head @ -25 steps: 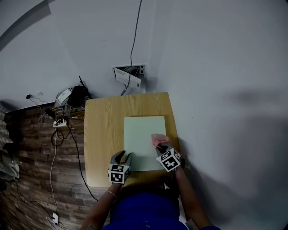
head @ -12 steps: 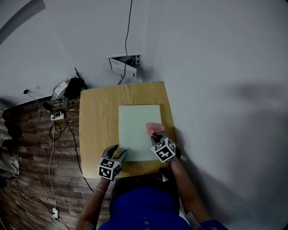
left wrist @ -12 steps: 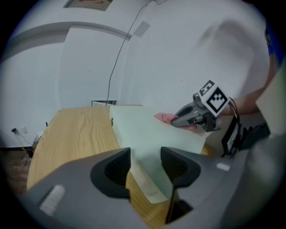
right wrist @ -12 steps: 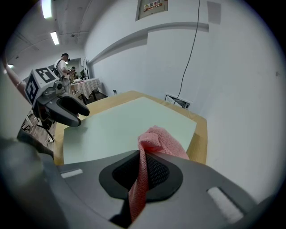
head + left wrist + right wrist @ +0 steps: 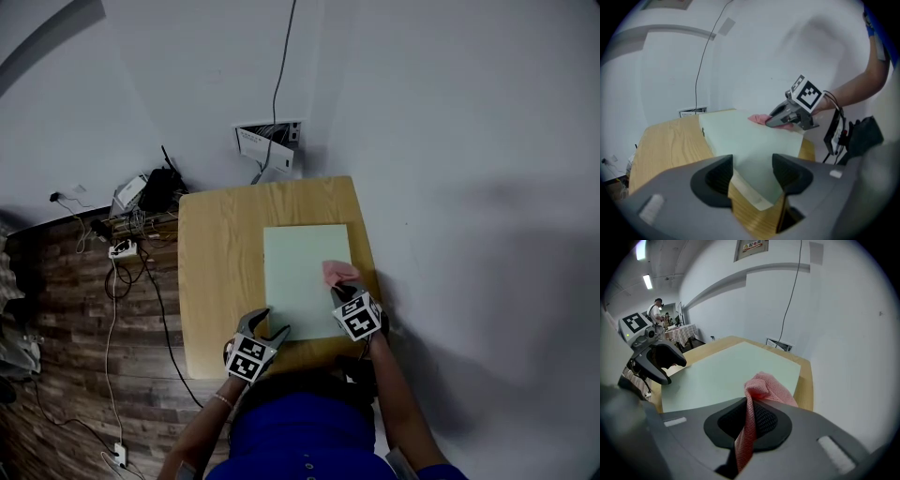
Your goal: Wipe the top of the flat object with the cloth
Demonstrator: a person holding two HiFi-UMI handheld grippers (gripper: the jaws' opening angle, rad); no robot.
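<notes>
The head view looks steeply down from high above on the whole table and the flat panel. The left gripper view sits low at the panel's near corner, facing across it to the right gripper. The right gripper view, close above the panel, catches the left gripper.

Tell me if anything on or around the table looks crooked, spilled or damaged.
Nothing on the wooden table stands out: the pale green board lies flat and square to it, no spills. Behind, a white cover hangs tilted off the wall box, and cables lie tangled on the floor.
</notes>
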